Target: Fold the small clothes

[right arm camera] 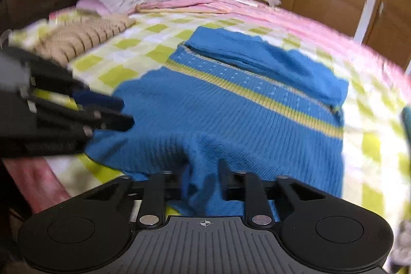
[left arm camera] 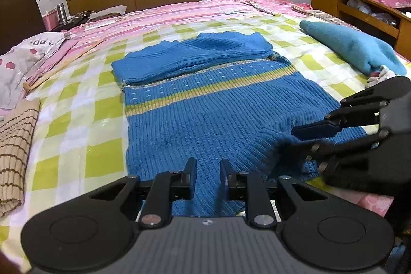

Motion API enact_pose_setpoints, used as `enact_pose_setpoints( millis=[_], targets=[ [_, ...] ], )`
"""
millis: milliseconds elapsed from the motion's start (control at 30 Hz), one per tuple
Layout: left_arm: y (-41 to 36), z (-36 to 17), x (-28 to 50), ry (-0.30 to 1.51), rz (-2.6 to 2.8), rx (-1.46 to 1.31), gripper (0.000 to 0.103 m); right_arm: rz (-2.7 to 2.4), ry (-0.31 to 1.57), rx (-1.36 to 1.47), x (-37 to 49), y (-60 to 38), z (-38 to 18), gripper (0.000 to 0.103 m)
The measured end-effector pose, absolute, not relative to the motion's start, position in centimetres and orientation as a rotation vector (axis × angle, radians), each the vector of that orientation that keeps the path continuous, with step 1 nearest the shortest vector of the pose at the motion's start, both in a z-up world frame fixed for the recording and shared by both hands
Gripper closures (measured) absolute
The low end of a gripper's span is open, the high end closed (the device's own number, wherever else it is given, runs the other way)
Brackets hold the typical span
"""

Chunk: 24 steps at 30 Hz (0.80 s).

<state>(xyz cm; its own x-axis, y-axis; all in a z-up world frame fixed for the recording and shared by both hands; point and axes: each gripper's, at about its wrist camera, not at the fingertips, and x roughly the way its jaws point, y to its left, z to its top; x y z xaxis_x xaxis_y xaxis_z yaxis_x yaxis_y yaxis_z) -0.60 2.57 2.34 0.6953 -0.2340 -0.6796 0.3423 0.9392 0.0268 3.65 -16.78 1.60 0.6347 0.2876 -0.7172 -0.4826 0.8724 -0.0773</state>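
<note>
A blue ribbed knit sweater (left arm camera: 205, 114) with a yellow stripe lies flat on the checked bedsheet, its sleeves folded across the far part. My left gripper (left arm camera: 207, 171) is open over the sweater's near hem, with cloth between its fingers. My right gripper (left arm camera: 299, 143) shows at the right, by a raised fold of the hem. In the right wrist view the sweater (right arm camera: 231, 104) is blurred. My right gripper (right arm camera: 203, 171) there has bunched blue cloth between its fingers, and my left gripper (right arm camera: 120, 112) shows at the left.
A folded tan striped garment (left arm camera: 12, 150) lies at the bed's left edge. A folded light-blue garment (left arm camera: 354, 48) lies at the right. Pillows (left arm camera: 28, 53) are at the far left. A wooden shelf (left arm camera: 359, 9) and wardrobe stand beyond the bed.
</note>
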Motion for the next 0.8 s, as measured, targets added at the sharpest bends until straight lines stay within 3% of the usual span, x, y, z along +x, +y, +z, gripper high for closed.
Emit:
enact_pose_setpoints(
  millis=[200,400,600,667,733,767,800],
  targets=[
    [1.3,2.1,-2.4,0.732,-0.450,0.231,0.072,0.496,0.871,-0.037,5.1,-18.7,2.8,0.097],
    [-1.8,-0.1,-2.9,0.717,-0.454,0.368,0.066,0.505,0.895,0.058,5.9,-19.3,3.4,0.098],
    [-2.9,-1.1,-2.1,0.668,-0.336,0.481,0.070,0.512,0.900,0.090,6.1,-19.7,3.8,0.098],
    [-1.9,-0.6,-1.5,0.692,-0.313,0.408,0.083,0.516,0.895,0.066,5.8,-19.9,3.9,0.092],
    [-0.5,0.1,-1.0,0.700,-0.286,0.328,0.084,0.528,0.876,-0.019,4.8,-19.8,3.9,0.080],
    [-0.1,0.4,-0.9,0.696,-0.275,0.304,0.086,0.527,0.864,-0.076,4.2,-19.6,3.7,0.073],
    [0.4,0.8,-0.8,0.690,-0.265,0.280,0.086,0.524,0.855,-0.123,3.5,-19.3,3.5,0.055]
  ],
)
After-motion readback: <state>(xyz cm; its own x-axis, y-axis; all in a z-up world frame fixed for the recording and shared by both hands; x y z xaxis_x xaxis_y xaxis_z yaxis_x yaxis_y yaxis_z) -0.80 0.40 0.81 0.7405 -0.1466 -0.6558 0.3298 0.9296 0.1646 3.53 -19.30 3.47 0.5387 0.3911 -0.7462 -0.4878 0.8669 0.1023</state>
